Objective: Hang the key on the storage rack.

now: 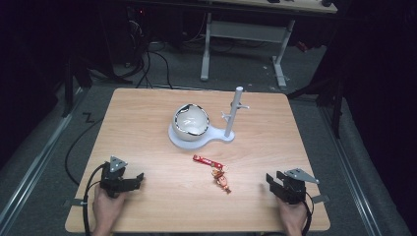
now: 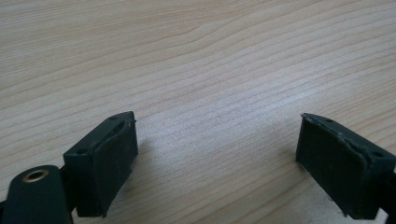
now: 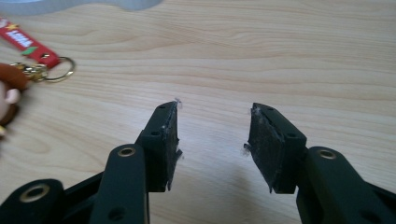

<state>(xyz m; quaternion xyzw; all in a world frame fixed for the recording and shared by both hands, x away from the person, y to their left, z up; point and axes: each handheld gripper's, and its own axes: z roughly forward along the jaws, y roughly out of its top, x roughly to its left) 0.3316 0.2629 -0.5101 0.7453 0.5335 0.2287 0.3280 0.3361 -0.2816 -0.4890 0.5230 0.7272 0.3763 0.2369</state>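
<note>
A keychain lies on the wooden table [image 1: 147, 123]: a red strap [image 1: 205, 161] joined to a small brown figure [image 1: 221, 181]. At the front left, my left gripper [image 1: 139, 178] rests on the table in a hand, jaws pointing right; its jaws [image 2: 217, 140] stand wide open over bare wood. My right gripper [image 1: 271, 180] sits at the front right, to the right of the figure and apart from it. Its jaws [image 3: 215, 112] are partly open with nothing between them. The red strap [image 3: 25, 44], a metal ring [image 3: 60, 70] and the figure [image 3: 7, 93] show at the left edge of the right gripper view.
A white bowl [image 1: 191, 120] sits on a pale stand [image 1: 216, 136] with an upright pegged post [image 1: 235, 110] near the table's middle. The stand's edge [image 3: 93, 3] shows at the top of the right gripper view. Dark floor, cables and a desk frame lie beyond the far edge.
</note>
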